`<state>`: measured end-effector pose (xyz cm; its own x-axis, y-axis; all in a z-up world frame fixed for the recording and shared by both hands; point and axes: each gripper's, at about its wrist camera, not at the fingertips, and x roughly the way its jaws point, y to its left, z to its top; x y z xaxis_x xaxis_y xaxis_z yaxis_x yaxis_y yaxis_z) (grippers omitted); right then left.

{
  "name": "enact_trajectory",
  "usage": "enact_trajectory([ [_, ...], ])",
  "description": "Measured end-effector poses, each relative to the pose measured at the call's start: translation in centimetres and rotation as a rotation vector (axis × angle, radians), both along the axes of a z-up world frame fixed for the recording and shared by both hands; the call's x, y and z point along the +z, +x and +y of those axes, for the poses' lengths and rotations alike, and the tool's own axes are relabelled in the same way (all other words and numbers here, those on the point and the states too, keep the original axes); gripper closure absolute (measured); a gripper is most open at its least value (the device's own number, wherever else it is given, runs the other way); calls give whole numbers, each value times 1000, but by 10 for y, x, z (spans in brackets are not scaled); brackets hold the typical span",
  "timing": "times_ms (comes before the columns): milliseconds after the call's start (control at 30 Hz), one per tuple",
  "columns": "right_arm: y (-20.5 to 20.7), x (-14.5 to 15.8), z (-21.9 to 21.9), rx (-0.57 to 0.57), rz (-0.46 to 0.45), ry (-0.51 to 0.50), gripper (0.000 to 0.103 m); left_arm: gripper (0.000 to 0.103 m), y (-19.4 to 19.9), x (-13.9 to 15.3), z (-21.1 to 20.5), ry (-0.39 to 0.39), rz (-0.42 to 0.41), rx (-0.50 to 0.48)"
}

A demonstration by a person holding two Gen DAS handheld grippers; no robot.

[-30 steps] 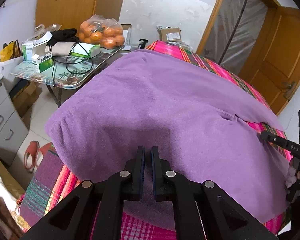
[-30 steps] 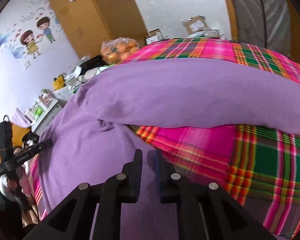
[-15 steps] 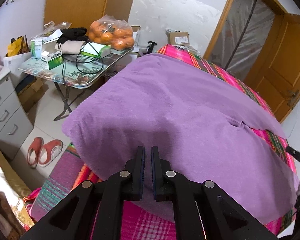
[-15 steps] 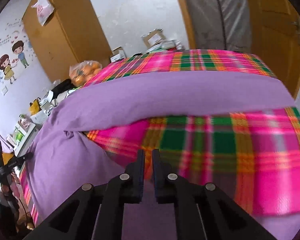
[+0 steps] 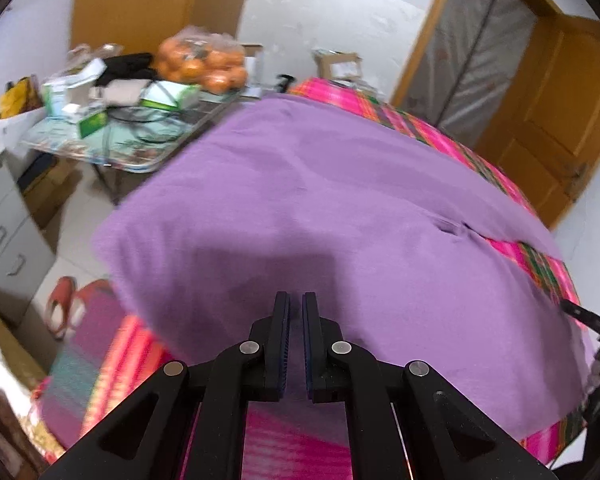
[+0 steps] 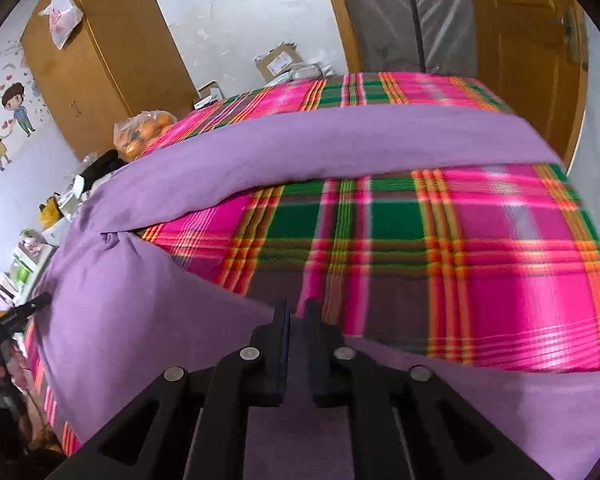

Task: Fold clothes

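A large purple garment [image 5: 340,200] lies spread on a bed with a pink and green plaid cover [image 6: 460,240]. In the right wrist view the purple garment [image 6: 340,140] splits into two long parts that meet at the left. My left gripper [image 5: 296,312] is shut on the garment's near edge, with purple cloth between its pads. My right gripper [image 6: 297,316] is shut on the edge of the nearer long part. The right gripper's tip [image 5: 588,320] shows at the left view's far right edge. The left gripper [image 6: 16,312] shows at the right view's left edge.
A cluttered side table [image 5: 140,148] holds a bag of oranges [image 5: 200,60] beside the bed. Grey drawers [image 5: 4,232] and red slippers [image 5: 72,304] are on the floor to the left. A wooden door [image 5: 540,120] stands beyond the bed, and a wardrobe [image 6: 100,60] is at the back.
Both grippers stay shut on the cloth. The right gripper has swung rightward along the long part, bringing more plaid cover into view. The left gripper has drawn back a little from the bed.
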<state>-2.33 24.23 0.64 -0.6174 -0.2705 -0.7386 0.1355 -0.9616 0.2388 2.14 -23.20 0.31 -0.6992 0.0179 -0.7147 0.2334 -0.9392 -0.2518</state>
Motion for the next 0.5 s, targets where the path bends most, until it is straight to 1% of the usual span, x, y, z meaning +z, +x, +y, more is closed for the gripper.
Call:
enact_trajectory([
  [67, 5, 6, -5, 34, 25, -15, 93, 97, 5, 1, -8, 0, 0, 23],
  [367, 7, 1, -32, 103, 1, -25, 93, 97, 15, 2, -17, -19, -11, 28],
  [467, 7, -1, -41, 126, -7, -29, 93, 97, 19, 9, -34, -57, -6, 89],
  [500, 7, -1, -44, 134, -10, -30, 93, 97, 21, 10, -43, -51, -5, 122],
])
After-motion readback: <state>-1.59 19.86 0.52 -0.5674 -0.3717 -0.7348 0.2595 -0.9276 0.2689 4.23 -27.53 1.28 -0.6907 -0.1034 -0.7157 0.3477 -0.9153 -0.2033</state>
